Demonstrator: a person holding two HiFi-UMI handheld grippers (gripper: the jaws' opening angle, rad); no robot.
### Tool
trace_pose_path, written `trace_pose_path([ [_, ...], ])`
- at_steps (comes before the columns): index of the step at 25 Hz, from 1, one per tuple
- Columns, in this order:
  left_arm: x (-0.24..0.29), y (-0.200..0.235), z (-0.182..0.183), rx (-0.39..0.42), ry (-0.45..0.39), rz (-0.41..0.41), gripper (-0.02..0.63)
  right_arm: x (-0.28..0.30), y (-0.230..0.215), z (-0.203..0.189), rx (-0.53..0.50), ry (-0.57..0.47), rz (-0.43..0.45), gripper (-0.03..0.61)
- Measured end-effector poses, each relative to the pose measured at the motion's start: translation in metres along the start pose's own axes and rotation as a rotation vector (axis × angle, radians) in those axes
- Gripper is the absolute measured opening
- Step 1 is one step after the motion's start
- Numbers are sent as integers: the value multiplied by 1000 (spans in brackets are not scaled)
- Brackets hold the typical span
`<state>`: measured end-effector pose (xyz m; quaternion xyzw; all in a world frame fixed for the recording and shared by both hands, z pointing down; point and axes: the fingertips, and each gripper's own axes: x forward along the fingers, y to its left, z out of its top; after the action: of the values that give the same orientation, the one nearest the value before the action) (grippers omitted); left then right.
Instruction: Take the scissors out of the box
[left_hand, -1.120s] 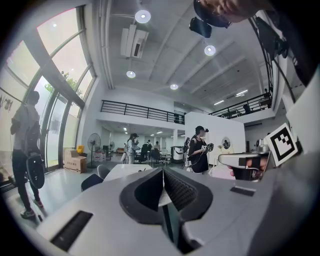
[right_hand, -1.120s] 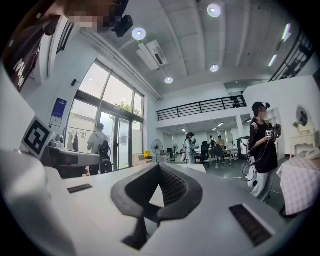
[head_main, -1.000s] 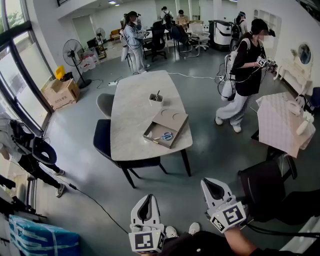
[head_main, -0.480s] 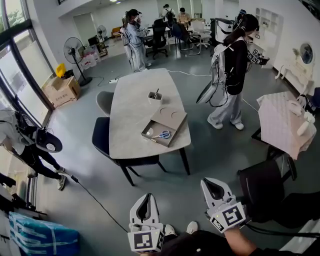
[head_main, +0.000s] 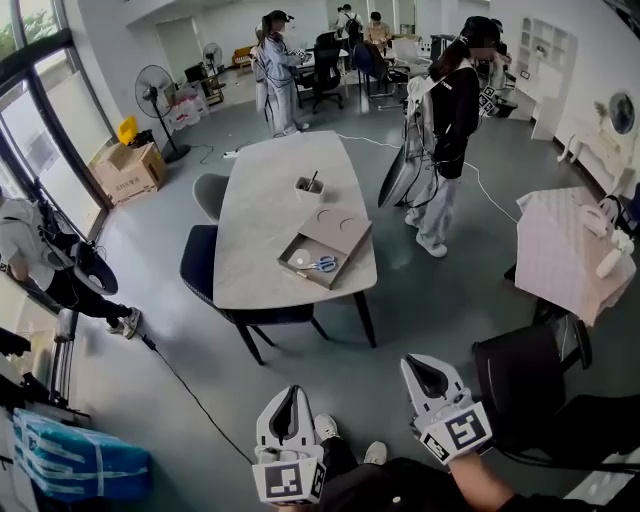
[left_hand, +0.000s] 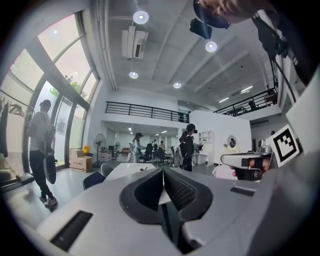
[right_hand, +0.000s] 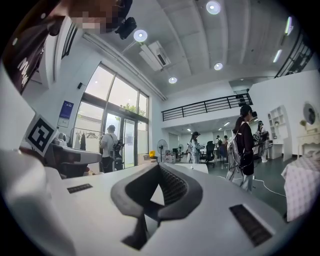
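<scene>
The scissors (head_main: 322, 263), blue-handled, lie inside the box (head_main: 312, 281) – a flat, open cardboard tray whose lid, marked with 2 circles, is folded back beside it. The box sits near the closer end of a long pale table (head_main: 258, 215), toward its right edge. Farther along the tabletop stands a small square holder (head_main: 310, 186) with a dark stick poking out of it. On the table's left side are 2 chairs: a dark chair (head_main: 203, 277) pushed in close and a grey chair (head_main: 208, 194) behind it. A person in a black top (head_main: 447, 115) with a pale backpack stands just off the table's right side, facing away.

Both grippers are well apart from the table, low at the near edge of the head view with grey floor between. The left gripper (head_main: 290, 396) has its jaws pressed together with nothing between them – its own view shows the ribbed pads meeting in a thin line. The right gripper (head_main: 418, 368) is likewise closed and empty, its pads meeting at the tip. A black chair (head_main: 525, 372) stands just beside it, and a table with a checked cloth (head_main: 560, 245) is farther right.
</scene>
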<state>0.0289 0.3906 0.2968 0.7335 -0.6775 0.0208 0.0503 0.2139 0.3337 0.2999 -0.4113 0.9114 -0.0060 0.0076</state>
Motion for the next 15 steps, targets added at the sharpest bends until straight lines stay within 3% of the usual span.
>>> trace_pose_path([
  [15, 69, 23, 1, -2, -12, -11, 17, 53, -31, -4, -43, 4, -16, -5],
])
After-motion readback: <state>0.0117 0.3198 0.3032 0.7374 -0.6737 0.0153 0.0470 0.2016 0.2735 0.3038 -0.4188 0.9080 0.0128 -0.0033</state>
